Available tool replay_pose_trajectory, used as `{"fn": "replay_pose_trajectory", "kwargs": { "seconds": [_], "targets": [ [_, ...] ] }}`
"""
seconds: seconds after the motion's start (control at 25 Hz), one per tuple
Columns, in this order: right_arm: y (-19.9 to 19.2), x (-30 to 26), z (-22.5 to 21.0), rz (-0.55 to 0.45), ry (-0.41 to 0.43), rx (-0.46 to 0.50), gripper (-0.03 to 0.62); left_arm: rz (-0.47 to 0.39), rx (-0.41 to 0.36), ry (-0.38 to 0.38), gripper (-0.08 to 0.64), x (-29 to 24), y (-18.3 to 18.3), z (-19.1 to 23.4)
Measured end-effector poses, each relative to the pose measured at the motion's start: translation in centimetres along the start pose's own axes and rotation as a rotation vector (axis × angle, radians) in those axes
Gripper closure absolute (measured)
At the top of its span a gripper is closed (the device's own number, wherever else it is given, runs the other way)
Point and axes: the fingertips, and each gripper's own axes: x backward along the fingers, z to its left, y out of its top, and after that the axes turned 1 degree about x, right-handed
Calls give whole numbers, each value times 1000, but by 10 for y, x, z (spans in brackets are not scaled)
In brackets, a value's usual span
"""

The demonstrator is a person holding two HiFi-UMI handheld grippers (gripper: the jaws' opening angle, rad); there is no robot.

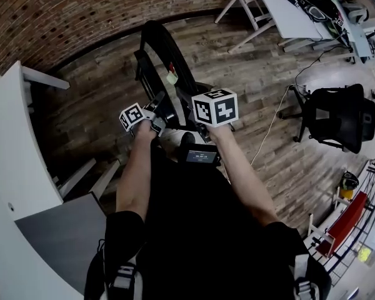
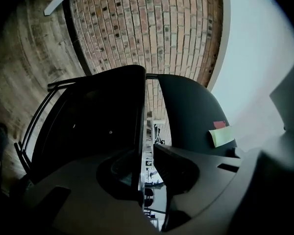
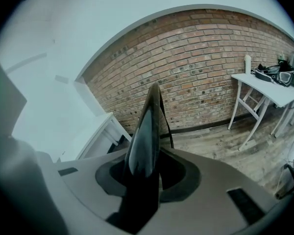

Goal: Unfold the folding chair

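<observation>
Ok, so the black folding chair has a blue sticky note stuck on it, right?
Not blue: the sticky note stuck on the black folding chair is pale yellow-green. The left gripper view shows it clearly.

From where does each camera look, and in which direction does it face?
Head view: on the person's head, facing steeply down at the folding chair; left forearm and right forearm show.
Left gripper view: on the left gripper, looking along jaws shut on a chair panel, toward the brick wall; no body shows.
Right gripper view: on the right gripper, jaws shut on a chair panel, facing the brick wall; no body shows.
Shared: head and left gripper views show the yellow sticky note on the chair.
</observation>
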Motion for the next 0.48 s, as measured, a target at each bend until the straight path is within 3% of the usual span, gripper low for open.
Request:
{"fn": "replay_pose_trajectory", "kwargs": {
  "seconds": [0.12,0.48],
  "targets": [
    [-1,-2,-3,33,14,4,480,-33,33,14,476,1,-2,2],
    [-8,6,-7,75,-5,-25,495,-46,36,32,460,2,-10,2]
  ]
}}
